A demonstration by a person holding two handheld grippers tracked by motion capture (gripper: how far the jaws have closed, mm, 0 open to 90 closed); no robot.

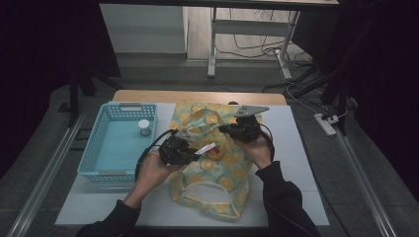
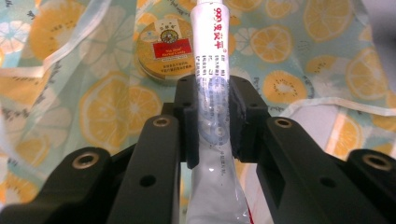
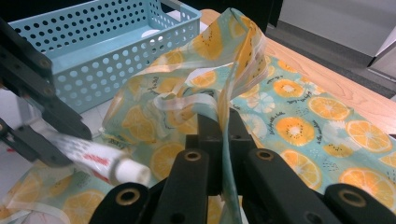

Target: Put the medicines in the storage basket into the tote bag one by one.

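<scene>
A white tube with red print [image 2: 212, 60] is clamped between the jaws of my left gripper [image 2: 212, 91], cap end pointing away. In the high view the left gripper [image 1: 196, 150] holds this tube [image 1: 207, 147] just above the orange-print cloth bag [image 1: 217, 175]. A round yellow tin with a red label [image 2: 166, 50] lies on the bag's fabric [image 2: 107, 107] beyond the tube. My right gripper [image 3: 220, 122] is shut on a strip of the bag's edge [image 3: 233, 84], holding it lifted. In the high view the right gripper [image 1: 226, 129] sits over the bag's upper part.
A light blue perforated basket [image 1: 94, 148] stands at the table's left, with a small white pot [image 1: 144, 127] in it. The basket [image 3: 116, 65] lies close behind the raised fabric. A white mat [image 1: 291, 148] covers the table; bare wood [image 1: 197, 96] shows at the far edge.
</scene>
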